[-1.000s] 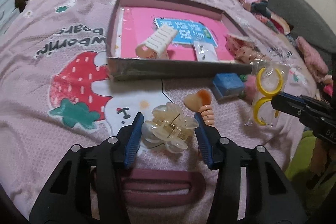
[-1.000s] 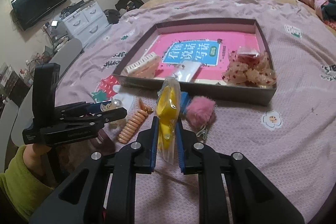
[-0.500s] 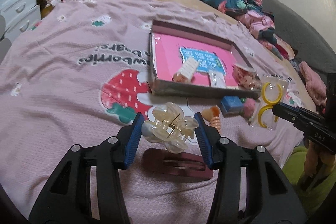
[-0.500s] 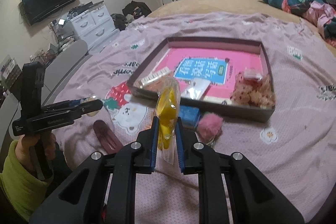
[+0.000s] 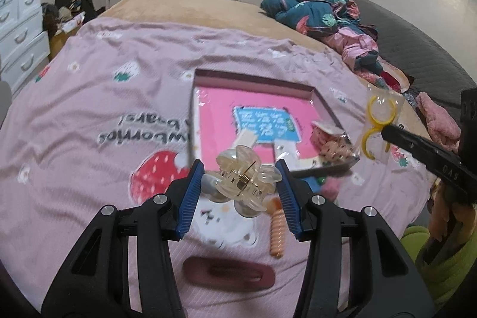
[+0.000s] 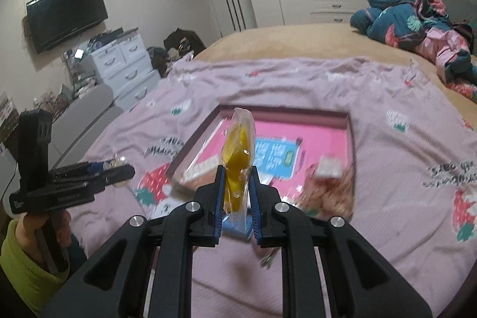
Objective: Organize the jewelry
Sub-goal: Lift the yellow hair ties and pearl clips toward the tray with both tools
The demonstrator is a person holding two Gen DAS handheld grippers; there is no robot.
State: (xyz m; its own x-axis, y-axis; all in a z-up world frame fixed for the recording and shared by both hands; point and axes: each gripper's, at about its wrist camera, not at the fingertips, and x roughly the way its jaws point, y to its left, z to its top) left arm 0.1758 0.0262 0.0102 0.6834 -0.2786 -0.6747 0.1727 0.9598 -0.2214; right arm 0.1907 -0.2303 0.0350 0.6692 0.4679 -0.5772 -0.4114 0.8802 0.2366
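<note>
Tongs in both hands, each one loaded, high over the bed.

From the left wrist: left tongs (image 5: 240, 184) clamped on a clear hair claw (image 5: 242, 178), box (image 5: 253, 79) ahead of the tips, orange coil (image 5: 277, 234) and maroon clip (image 5: 228, 271) lying below them. From the right wrist: right tongs (image 6: 237, 192) pinch a bag of yellow rings (image 6: 238, 163), box (image 6: 286, 111) straight ahead beyond it.
</note>
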